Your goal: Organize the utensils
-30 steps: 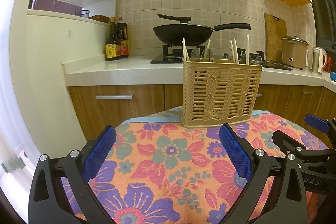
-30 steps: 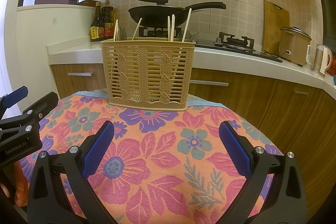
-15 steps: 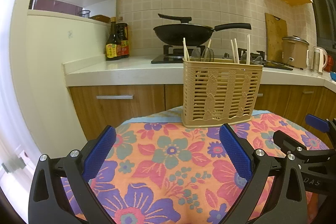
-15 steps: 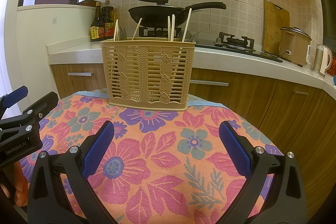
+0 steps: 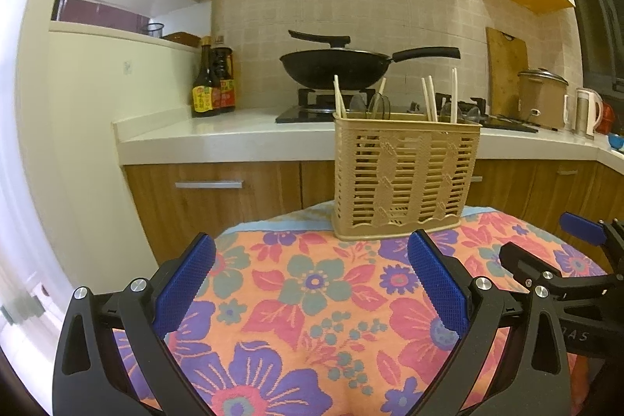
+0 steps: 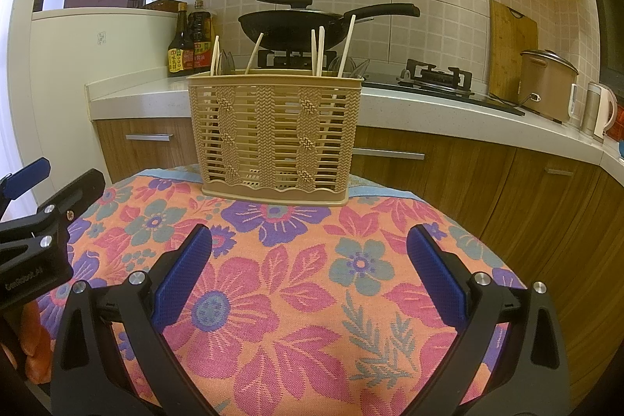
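Blue-padded fingers (image 5: 183, 283) of the left gripper (image 5: 312, 252) are standing wide apart and holding nothing, hovering over the round table covered with an orange floral cloth (image 5: 319, 299). Blue-padded fingers (image 6: 436, 271) of the right gripper (image 6: 310, 248) are likewise spreading wide and holding nothing above the same cloth (image 6: 296, 299). In the left wrist view, the right gripper is showing at the right edge; in the right wrist view, the left gripper is showing at the left edge, so the two tools are sitting side by side but apart.

Beyond both pairs of fingers, the tan woven-pattern plastic utensil basket (image 5: 405, 178) is standing upright at the far edge of the table (image 6: 273, 139). Pale wooden chopsticks (image 5: 338, 96) are sticking up out of it at several places along its length (image 6: 319, 49), and clear plastic spoon ends (image 5: 376, 104) are rising just above its rim. Which inner compartment each is occupying cannot be told.

Behind the basket, the white kitchen counter (image 5: 218, 139) is carrying two dark sauce bottles (image 5: 212, 80), a black wok with a long handle (image 5: 339, 65) on the stove, a wooden cutting board (image 5: 507, 69) leaning on the tiled wall, a beige rice cooker (image 5: 540, 96) and a white kettle (image 5: 587, 112).
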Demonstrator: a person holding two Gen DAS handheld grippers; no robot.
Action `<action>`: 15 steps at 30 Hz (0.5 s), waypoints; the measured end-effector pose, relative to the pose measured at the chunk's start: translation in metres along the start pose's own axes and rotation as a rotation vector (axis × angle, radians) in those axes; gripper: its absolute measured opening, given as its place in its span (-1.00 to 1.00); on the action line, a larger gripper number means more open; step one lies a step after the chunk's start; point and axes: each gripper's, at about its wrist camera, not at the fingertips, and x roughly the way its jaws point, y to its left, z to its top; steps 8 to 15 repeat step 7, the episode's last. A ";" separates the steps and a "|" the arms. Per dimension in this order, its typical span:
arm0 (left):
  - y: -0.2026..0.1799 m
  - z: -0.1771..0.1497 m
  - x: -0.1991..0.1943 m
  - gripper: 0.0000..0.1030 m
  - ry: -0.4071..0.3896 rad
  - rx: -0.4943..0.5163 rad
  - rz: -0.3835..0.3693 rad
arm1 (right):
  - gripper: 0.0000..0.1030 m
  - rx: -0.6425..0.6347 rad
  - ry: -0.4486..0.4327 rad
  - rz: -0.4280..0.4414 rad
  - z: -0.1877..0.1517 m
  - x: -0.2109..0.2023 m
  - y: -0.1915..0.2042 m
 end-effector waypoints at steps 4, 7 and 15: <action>0.003 -0.001 0.004 0.86 0.032 -0.019 -0.008 | 0.85 0.000 0.000 0.000 0.000 0.000 0.000; 0.004 0.000 0.003 0.86 0.024 -0.031 -0.001 | 0.85 0.000 0.000 0.001 0.000 0.001 0.000; 0.004 0.000 0.003 0.86 0.024 -0.031 -0.001 | 0.85 0.000 0.000 0.001 0.000 0.001 0.000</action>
